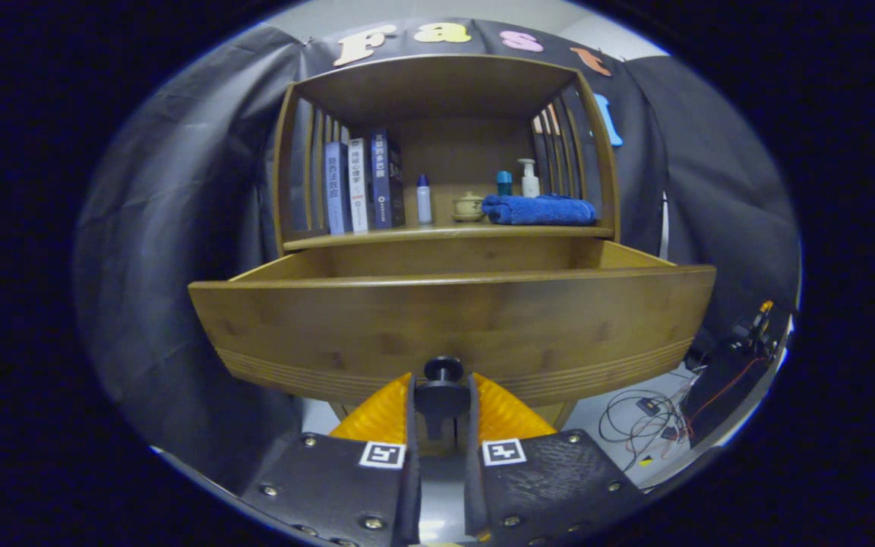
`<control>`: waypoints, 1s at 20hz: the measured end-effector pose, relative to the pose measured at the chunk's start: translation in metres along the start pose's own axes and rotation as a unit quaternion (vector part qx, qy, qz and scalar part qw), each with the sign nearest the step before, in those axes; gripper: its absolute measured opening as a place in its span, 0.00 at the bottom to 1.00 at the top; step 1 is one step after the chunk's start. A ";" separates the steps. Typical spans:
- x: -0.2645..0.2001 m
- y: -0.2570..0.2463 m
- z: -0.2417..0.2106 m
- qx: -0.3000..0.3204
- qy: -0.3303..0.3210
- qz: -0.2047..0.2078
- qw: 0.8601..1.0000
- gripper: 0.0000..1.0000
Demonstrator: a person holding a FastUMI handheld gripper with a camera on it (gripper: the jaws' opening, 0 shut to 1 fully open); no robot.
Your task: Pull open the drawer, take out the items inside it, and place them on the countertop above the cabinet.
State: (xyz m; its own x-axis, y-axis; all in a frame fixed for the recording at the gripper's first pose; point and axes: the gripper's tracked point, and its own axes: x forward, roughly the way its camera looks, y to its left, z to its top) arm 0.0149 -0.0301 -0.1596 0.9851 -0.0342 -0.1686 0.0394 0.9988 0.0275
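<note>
Gripper (442, 399) with fingers pinching dark round knob (443, 370) at bottom centre of drawer (453, 327) front. Drawer pulled out from wooden cabinet (445, 91); interior hidden behind front panel. Shelf above carries books (364, 184), small bottle (424, 199), folded blue towel (538, 210), pump bottle (529, 179).

The gripper (443, 395) has both fingers clamped on the knob (443, 380) of the pulled-out drawer (453, 323); books (361, 186) and a blue towel (538, 210) sit beyond.

Books (361, 186), bottles (424, 200), blue towel (540, 210); floor cables (646, 418).
</note>
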 end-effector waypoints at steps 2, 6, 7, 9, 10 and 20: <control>0.002 0.000 -0.004 0.021 0.028 0.008 0.999 0.23; -0.017 -0.011 0.022 0.034 0.032 -0.003 0.999 0.54; -0.022 -0.016 0.031 0.024 0.028 -0.016 0.999 0.65; -0.028 -0.023 0.048 0.010 0.026 -0.037 0.999 0.86; -0.031 -0.021 0.060 0.008 0.024 -0.042 0.999 0.96; 0.016 0.000 0.163 -0.012 0.026 0.005 1.000 0.98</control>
State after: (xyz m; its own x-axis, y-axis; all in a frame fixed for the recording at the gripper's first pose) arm 0.0581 -0.0362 -0.0020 0.9754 -0.0224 -0.2195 0.0243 0.9997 0.0061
